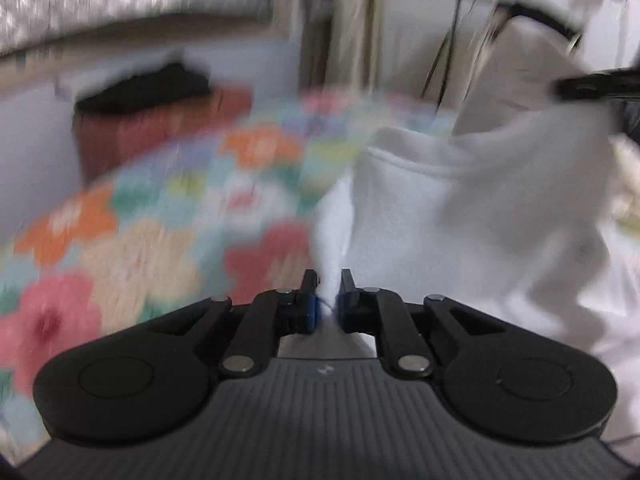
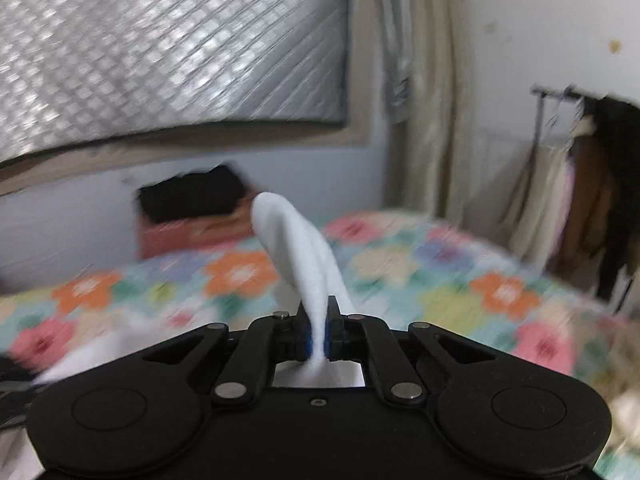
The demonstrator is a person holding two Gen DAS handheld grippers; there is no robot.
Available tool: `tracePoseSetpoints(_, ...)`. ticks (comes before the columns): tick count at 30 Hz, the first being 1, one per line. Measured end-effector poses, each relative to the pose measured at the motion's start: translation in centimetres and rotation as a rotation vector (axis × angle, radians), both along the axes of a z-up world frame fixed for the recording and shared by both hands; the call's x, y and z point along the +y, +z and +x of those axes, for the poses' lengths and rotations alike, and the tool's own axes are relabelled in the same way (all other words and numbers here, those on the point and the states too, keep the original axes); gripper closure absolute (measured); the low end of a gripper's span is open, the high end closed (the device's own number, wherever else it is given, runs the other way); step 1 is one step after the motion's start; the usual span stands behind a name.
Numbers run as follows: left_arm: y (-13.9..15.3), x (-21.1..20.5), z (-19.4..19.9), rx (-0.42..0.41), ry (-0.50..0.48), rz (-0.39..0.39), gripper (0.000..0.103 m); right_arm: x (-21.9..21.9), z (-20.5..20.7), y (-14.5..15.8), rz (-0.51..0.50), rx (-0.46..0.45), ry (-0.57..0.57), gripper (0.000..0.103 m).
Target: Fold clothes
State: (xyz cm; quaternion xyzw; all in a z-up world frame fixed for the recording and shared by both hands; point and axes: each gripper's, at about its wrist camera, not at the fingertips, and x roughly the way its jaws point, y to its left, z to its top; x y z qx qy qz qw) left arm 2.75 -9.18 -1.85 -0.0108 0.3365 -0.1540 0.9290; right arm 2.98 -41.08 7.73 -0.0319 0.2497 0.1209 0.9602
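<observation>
Hanging above the bed [image 1: 132,208], the white garment [image 1: 460,208] is stretched between both tools: the left gripper [image 1: 328,300] has its jaws narrowed onto a bunched edge, and the right gripper [image 2: 318,332] pinches another twisted edge the same way. It looks soft, light and fleecy, draping and sagging freely, so it is best held at corners or seams, spread well apart. Motion blur smears both views; what kind of garment it is, and whether any fold is already made, cannot be told. Its lower part falls out of view below the grippers.
</observation>
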Motion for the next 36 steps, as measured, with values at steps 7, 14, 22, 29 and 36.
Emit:
tracePoseSetpoints(7, -1.4, 5.1, -0.1, 0.116, 0.048, -0.318, 0.068, 1.6, -6.6, -11.7, 0.121, 0.413, 0.135, 0.097)
tracePoseSetpoints(14, -2.3, 2.9, 0.8, 0.192, -0.109, -0.551, 0.044, 1.7, -7.3, -13.0, 0.117, 0.513, 0.265, 0.095)
tracePoseSetpoints(22, -5.6, -4.1, 0.0, 0.326, -0.241, -0.413, 0.043, 0.5, -5.6, -11.4, 0.169, 0.572, 0.278, 0.077)
tracePoseSetpoints(29, -6.6, -4.3, 0.1, 0.349, -0.227, -0.426, 0.041, -4.8, -0.8, -7.9, 0.172, 0.455, 0.082, 0.041)
tracePoseSetpoints(36, -6.8, -4.0, 0.1, 0.376, -0.228, -0.472, 0.041, -11.1, 5.7, -12.1, 0.462, 0.602, -0.134, 0.039)
